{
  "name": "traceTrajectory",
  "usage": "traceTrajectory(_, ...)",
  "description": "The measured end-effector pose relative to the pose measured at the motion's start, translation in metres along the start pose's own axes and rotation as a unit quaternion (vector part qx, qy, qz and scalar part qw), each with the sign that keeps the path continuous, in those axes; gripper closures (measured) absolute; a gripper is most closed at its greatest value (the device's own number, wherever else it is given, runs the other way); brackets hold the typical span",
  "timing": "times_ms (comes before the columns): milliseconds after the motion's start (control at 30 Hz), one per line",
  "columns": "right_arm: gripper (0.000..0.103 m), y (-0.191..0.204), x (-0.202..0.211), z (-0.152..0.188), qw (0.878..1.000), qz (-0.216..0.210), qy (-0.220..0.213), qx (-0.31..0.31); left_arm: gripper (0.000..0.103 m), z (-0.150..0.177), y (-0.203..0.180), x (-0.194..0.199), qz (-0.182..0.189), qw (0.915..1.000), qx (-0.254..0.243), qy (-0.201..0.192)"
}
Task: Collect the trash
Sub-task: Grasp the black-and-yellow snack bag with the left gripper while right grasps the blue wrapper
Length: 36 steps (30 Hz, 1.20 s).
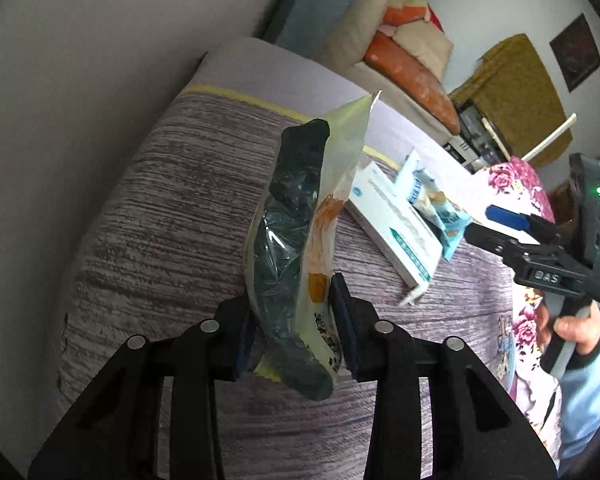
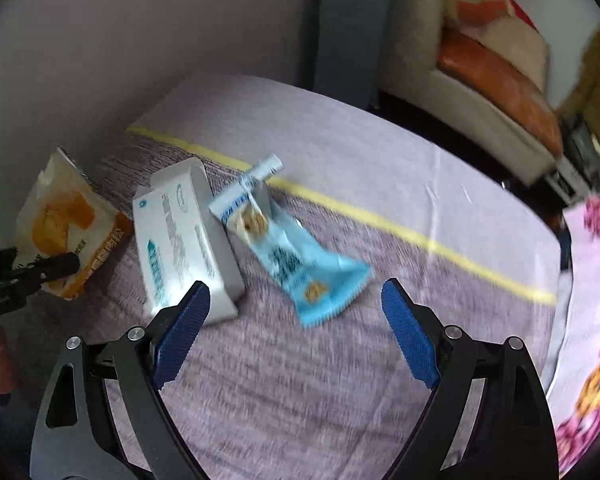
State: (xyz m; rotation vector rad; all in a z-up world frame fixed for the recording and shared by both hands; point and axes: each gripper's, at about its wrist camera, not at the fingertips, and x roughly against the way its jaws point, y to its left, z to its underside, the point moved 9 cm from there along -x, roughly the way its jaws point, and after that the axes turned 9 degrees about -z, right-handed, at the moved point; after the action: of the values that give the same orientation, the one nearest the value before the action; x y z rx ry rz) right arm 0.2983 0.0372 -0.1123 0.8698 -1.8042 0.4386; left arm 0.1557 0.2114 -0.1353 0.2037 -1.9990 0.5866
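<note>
My left gripper (image 1: 294, 320) is shut on a yellow-orange snack wrapper (image 1: 322, 236), held upright together with a dark crinkled plastic bag (image 1: 290, 232) above the bed. The same wrapper (image 2: 60, 220) shows at the left edge of the right wrist view. My right gripper (image 2: 296, 286) hangs open over the bed with nothing between its blue pads (image 2: 408, 336). Just beyond its fingertips lies a light blue snack wrapper (image 2: 300, 264), and next to that a white box (image 2: 180, 236). From the left wrist view I see the right gripper (image 1: 492, 226) near the blue wrapper (image 1: 448, 216) and the box (image 1: 392, 220).
The bed has a purple-grey cover (image 2: 300, 380) with a yellow stripe (image 2: 380, 220). A pale wall (image 1: 80, 80) stands at the left. A floral quilt (image 2: 596, 280) lies on the right. Beyond the bed is a sofa with orange cushions (image 1: 412, 76). A hand (image 1: 576, 328) holds the right gripper.
</note>
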Motion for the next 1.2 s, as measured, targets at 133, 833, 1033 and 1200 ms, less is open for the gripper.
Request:
traceTrajectory(133,0.019,0.001,-0.026,-0.008,0.999,-0.010,0.033,0.031,0.061,-0.005,0.006,-0.004,-0.002,1.0000,0.000,0.003)
traceTrajectory(833,0.087,-0.014,0.001,0.037,0.977,-0.175,0.033,-0.116,0.067,0.007,-0.110,-0.020,0.063,0.9938,-0.090,0.022)
traceTrajectory(1033,0.087,-0.030,0.034,0.075,0.968,-0.191,0.008,-0.163,0.067,0.028,-0.136,-0.014,0.073,0.9912,-0.106,0.031)
traceTrajectory(1200,0.087,-0.046,0.059,0.100,0.963,-0.187,-0.015,-0.192,0.068,0.040,-0.127,-0.003,0.065,0.9936,-0.088,0.028)
